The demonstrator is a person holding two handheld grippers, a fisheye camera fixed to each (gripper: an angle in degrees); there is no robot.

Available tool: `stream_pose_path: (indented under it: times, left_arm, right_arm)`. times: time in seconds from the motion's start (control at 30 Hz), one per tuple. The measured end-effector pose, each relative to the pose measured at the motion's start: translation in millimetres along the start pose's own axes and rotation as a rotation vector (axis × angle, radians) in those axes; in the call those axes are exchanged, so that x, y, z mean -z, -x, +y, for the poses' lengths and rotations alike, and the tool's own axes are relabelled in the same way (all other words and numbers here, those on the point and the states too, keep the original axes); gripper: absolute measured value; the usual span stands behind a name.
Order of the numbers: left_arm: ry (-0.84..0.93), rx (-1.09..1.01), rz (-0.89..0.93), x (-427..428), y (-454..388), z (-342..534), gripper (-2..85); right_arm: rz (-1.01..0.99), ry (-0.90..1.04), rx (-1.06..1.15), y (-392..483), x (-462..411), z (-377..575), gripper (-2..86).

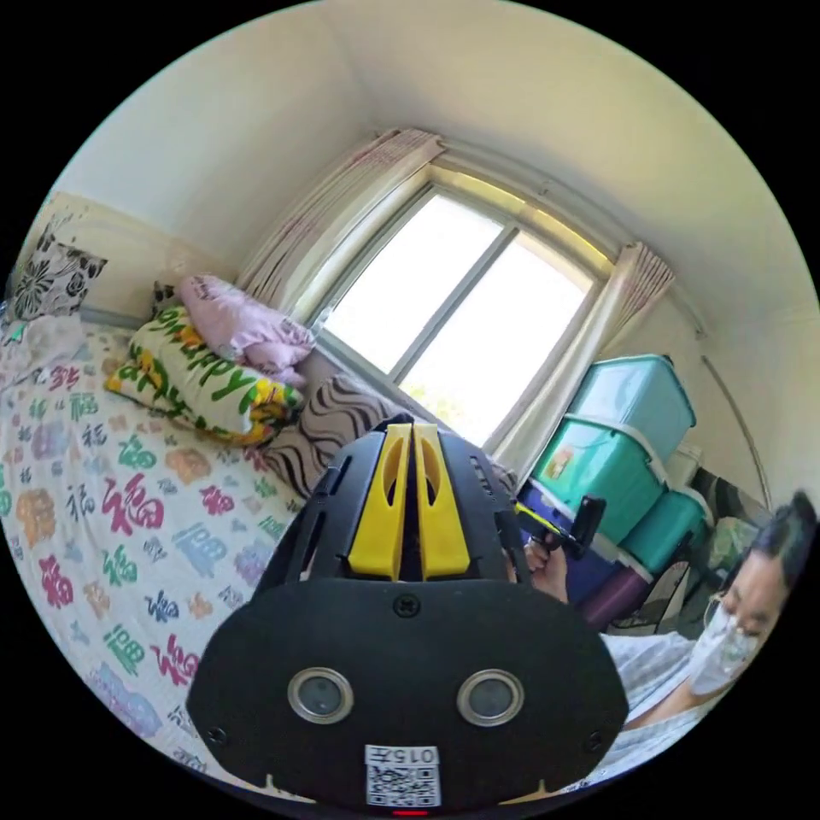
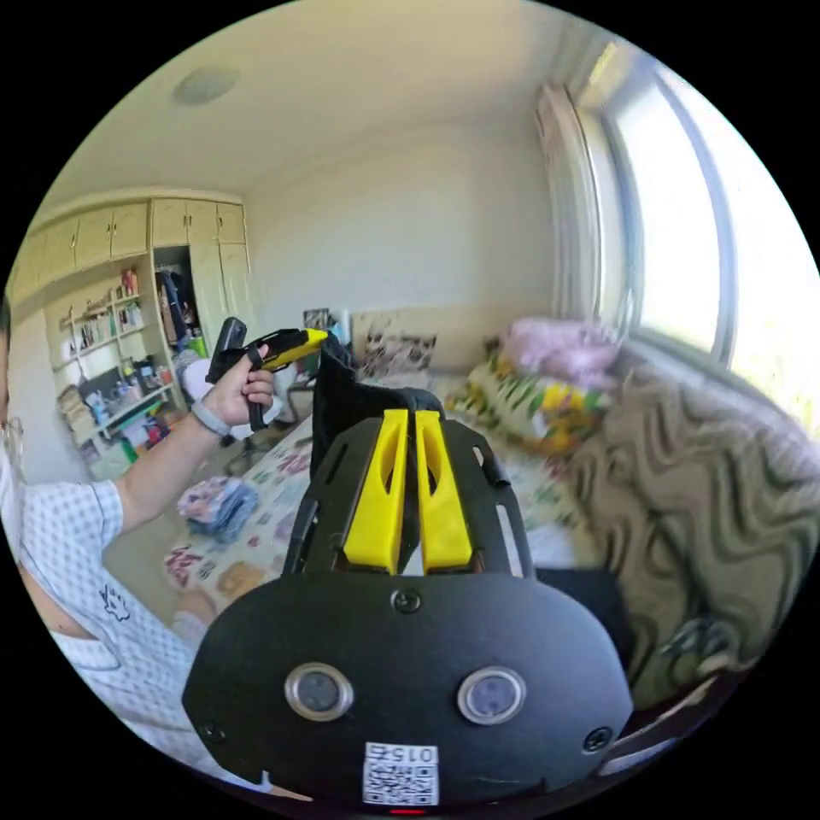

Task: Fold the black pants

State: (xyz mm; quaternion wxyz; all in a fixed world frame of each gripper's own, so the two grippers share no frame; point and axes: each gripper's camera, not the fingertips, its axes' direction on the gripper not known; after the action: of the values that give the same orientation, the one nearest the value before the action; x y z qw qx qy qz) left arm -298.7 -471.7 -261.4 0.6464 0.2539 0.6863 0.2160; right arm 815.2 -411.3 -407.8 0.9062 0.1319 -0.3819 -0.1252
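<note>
Black pants (image 2: 346,397): raised over bed (image 1: 128,512), mostly hidden behind right gripper (image 2: 408,444) | right jaws closed on cloth; left gripper (image 1: 408,461) jaws closed, grip unclear | nearby: folded quilt (image 1: 201,376), window (image 1: 453,316), storage bins (image 1: 628,444).
</note>
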Motion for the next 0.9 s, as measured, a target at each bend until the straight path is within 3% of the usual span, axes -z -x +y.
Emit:
stream_pose_path:
  times: [0.2,0.3,0.4,0.53,0.7,0.77,0.9]
  left_arm:
    - [-0.237,-0.2,0.121,53,-115,-123,-0.9]
    - [-0.299,-0.263,0.084,111,-145,-139,-0.9]
    - [-0.354,-0.281,0.029,174,-141,-127,-0.9]
    - [-0.311,-0.216,0.01,258,-79,-80,-0.9]
    - [-0.194,-0.018,-0.144,361,38,41,-0.9]
    - [-0.162,0.16,-0.256,419,102,128,-0.9]
    - [-0.167,0.515,-0.452,499,183,267,-0.9]
  right_arm:
    - [0.157,-0.293,0.28,66,125,-145,0.0]
    - [0.12,-0.335,0.378,114,143,-181,0.0]
    - [-0.069,-0.286,0.444,159,127,-190,0.0]
    - [-0.405,-0.135,0.509,227,48,-148,0.1]
    - [-0.787,0.086,0.368,312,-114,-34,0.6]
    - [-0.938,0.249,0.256,368,-201,41,1.0]
    - [-1.041,0.562,0.113,451,-316,156,2.8]
